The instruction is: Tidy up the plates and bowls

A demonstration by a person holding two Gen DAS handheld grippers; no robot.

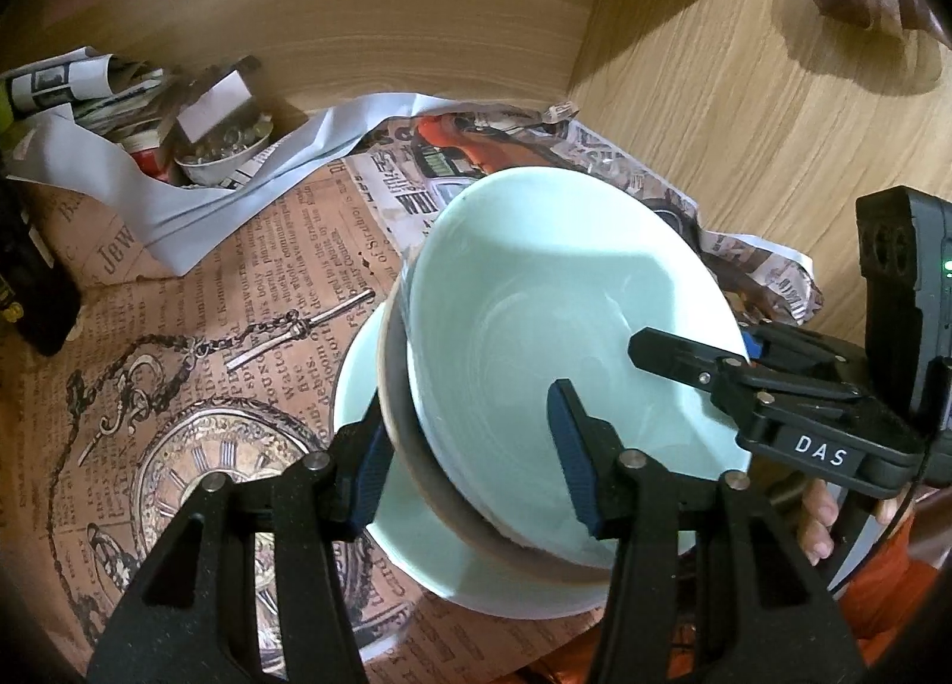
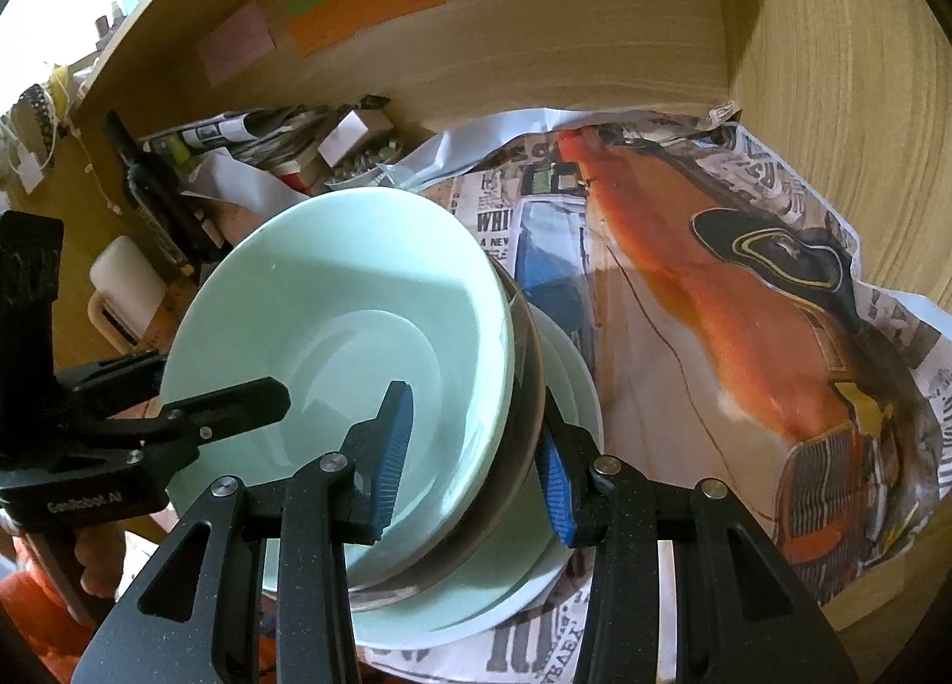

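Shelf; hand-held grippers (image 1: 470, 464) angled downward

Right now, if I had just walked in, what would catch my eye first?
A pale green bowl fills the middle, tilted above a matching plate, its rim clamped on both sides by the left hand-held gripper and the right hand-held gripper. Under it lie old-style printed papers: a pocket-watch sheet on the left, an orange car picture on the right.
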